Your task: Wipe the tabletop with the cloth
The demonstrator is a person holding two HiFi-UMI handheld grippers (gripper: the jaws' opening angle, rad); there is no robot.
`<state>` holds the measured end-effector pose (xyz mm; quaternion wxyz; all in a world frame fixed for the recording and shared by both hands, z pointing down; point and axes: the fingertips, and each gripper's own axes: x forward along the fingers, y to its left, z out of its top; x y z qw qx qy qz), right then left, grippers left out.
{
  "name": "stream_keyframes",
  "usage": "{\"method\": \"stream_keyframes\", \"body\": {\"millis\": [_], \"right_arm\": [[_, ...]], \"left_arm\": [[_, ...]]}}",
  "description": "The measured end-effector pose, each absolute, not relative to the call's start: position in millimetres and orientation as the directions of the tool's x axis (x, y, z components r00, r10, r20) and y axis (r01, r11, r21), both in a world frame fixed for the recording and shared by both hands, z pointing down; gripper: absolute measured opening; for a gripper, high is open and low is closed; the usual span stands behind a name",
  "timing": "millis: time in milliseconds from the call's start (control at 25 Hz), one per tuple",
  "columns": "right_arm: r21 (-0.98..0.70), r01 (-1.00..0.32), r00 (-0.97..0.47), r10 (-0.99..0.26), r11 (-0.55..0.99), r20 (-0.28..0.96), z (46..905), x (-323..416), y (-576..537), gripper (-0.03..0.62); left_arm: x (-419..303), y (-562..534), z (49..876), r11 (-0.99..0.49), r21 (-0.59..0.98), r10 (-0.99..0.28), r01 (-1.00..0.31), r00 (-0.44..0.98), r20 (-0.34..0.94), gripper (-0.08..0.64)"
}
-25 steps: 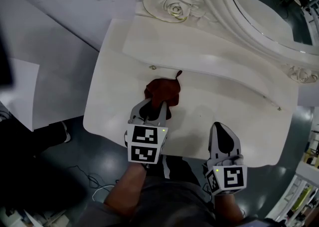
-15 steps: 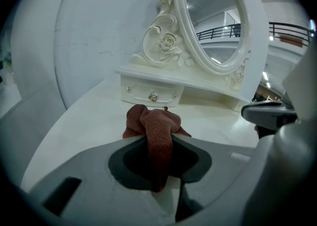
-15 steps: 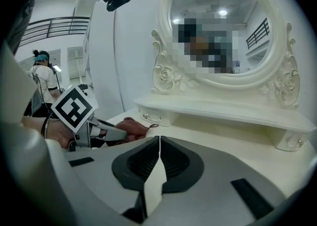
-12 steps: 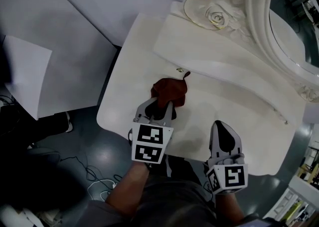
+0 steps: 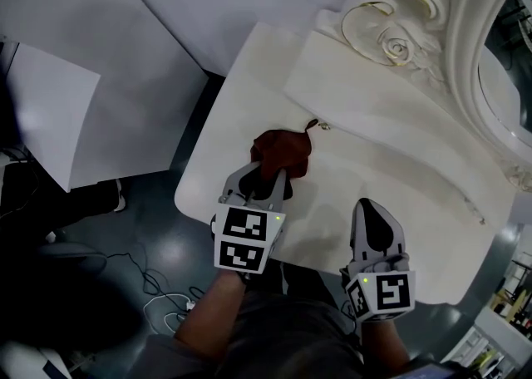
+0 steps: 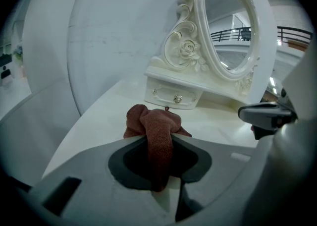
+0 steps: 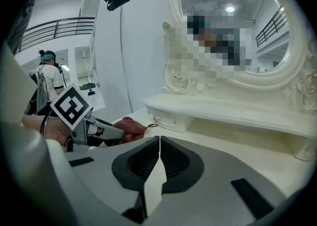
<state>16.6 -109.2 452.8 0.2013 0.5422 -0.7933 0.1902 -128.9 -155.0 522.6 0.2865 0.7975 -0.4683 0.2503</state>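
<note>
A reddish-brown cloth (image 5: 282,150) lies bunched on the cream tabletop (image 5: 391,203), near its left front corner. My left gripper (image 5: 268,171) is shut on the cloth's near end. In the left gripper view the cloth (image 6: 154,131) runs between the jaws of the left gripper (image 6: 157,141) and bulges out ahead of them onto the tabletop (image 6: 99,116). My right gripper (image 5: 373,223) is shut and holds nothing, over the front edge to the right. In the right gripper view its jaws meet at the right gripper (image 7: 159,138), with the cloth (image 7: 132,126) far to the left.
An ornate cream mirror stand with a small drawer (image 5: 391,103) fills the back of the table; the drawer knobs (image 6: 177,99) sit just past the cloth. The oval mirror (image 7: 237,31) rises behind. White panels (image 5: 50,111) stand left, cables (image 5: 166,302) lie on the dark floor.
The left gripper has held the cloth throughout and drawn it slightly nearer the left front corner. The head view has swung, shifting the table to the right. The right gripper has stayed still.
</note>
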Motion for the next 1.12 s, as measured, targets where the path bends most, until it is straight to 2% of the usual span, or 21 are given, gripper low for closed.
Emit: {"method": "stream_keyframes", "body": {"millis": [360, 1120], "right_arm": [[-0.091, -0.912, -0.386, -0.758, 0.401, 0.526, 456.5, -9.8, -128.8, 0.015], [-0.115, -0.856, -0.488, -0.716, 0.504, 0.499, 449.9, -73.7, -161.6, 0.015]], "left_arm": [[-167.6, -164.3, 524.0, -0.34, 0.205, -0.634, -0.918, 0.384, 0.671, 0.098], [-297.9, -173.2, 524.7, -0.112, 0.095, -0.706, -0.989, 0.147, 0.693, 0.1]]}}
